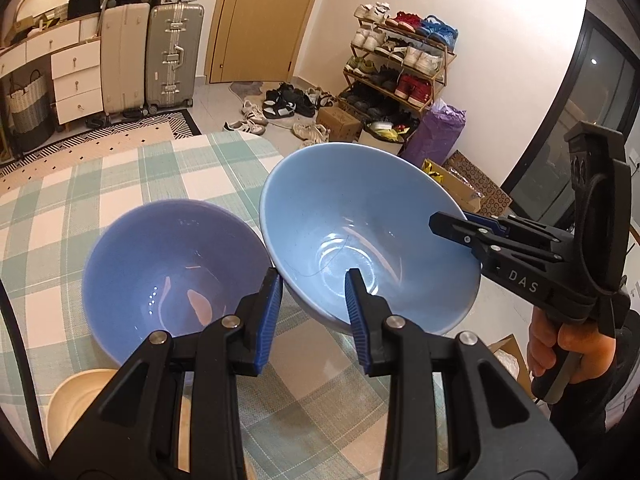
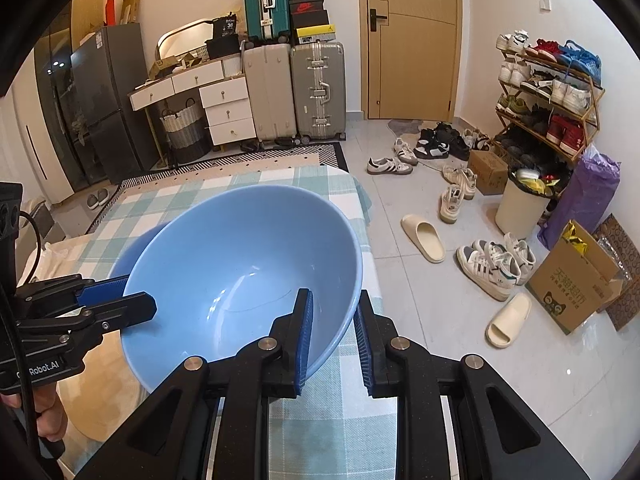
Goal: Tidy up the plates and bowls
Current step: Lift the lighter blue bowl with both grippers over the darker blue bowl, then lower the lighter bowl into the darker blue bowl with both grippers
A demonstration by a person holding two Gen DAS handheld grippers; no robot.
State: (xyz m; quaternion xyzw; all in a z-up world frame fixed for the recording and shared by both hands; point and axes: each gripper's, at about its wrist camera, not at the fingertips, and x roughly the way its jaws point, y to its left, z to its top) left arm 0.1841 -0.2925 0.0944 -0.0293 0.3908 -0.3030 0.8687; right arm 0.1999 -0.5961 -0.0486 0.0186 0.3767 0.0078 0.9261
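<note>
Checked bench: we hold the light blue bowl aloft, left gripper and right gripper clamped on opposite rims; the purple bowl and cream plate await stacking.

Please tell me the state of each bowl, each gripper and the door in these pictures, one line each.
light blue bowl: tilted, empty, gripped at two sides of its rim.
purple-blue bowl: upright on the checked cloth, empty.
left gripper: shut on the light blue bowl's rim.
right gripper: shut on the opposite rim.
door: closed.
</note>
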